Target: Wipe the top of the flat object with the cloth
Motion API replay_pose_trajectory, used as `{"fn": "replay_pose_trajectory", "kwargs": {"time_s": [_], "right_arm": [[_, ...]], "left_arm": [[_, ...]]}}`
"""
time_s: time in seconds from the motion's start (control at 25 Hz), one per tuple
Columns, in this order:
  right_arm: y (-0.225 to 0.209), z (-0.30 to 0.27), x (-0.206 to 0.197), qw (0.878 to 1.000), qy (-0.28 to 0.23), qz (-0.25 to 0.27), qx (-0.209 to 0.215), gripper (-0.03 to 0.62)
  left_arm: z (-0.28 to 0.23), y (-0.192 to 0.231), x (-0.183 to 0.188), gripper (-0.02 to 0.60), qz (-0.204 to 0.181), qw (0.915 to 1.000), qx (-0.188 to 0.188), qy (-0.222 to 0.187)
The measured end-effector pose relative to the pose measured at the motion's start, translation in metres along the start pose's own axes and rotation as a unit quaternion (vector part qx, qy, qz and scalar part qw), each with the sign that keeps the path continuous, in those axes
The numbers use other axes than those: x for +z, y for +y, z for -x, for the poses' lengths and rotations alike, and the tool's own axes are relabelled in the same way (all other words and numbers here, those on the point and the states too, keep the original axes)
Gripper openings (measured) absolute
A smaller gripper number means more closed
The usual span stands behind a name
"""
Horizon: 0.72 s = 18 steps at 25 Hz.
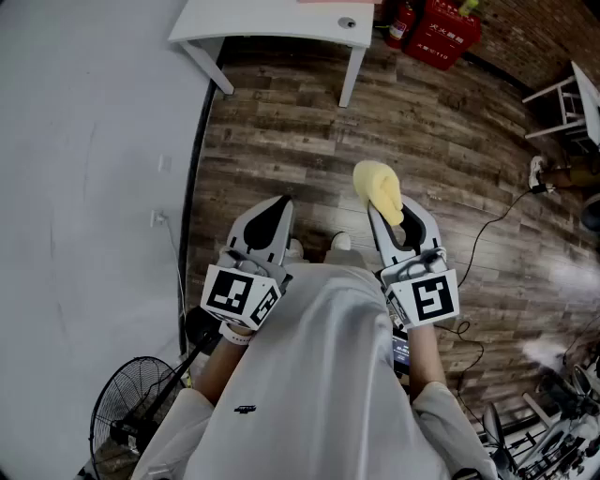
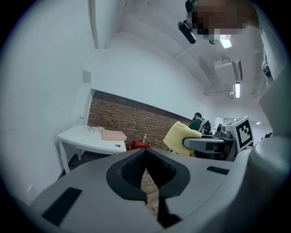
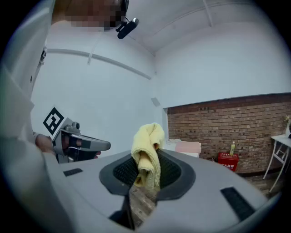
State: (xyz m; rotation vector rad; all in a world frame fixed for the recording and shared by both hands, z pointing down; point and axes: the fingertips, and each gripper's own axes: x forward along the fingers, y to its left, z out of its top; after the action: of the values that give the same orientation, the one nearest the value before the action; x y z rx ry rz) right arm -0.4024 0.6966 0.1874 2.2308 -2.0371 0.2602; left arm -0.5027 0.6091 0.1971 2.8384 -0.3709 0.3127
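Note:
My right gripper (image 1: 382,212) is shut on a yellow cloth (image 1: 379,188), which bunches up above its jaws (image 3: 148,157) in the right gripper view. My left gripper (image 1: 282,202) is shut with nothing between its fingers (image 2: 145,154). I hold both level in front of my chest, above the wooden floor. A white table (image 1: 272,26) stands ahead against the wall. A flat pink object (image 2: 113,135) lies on it, also seen as the pink object (image 3: 188,147) in the right gripper view. Both grippers are well short of the table.
A white wall (image 1: 84,187) runs along the left. A floor fan (image 1: 131,422) stands at my lower left. Red fire-extinguisher boxes (image 1: 441,33) sit beyond the table, by the brick wall. A cable (image 1: 487,234) crosses the floor, and another white table (image 1: 572,94) stands at the right.

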Motion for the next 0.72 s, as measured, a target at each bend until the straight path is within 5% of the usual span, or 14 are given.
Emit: {"fn": "replay_pose_trajectory", "kwargs": {"time_s": [0.72], "right_arm": [[-0.062,0.047,-0.023,0.998,-0.020,-0.054,-0.037,0.090]], "left_arm": [[-0.040,-0.054,-0.001,0.017,-0.027,0.9995,-0.015,0.012]]}}
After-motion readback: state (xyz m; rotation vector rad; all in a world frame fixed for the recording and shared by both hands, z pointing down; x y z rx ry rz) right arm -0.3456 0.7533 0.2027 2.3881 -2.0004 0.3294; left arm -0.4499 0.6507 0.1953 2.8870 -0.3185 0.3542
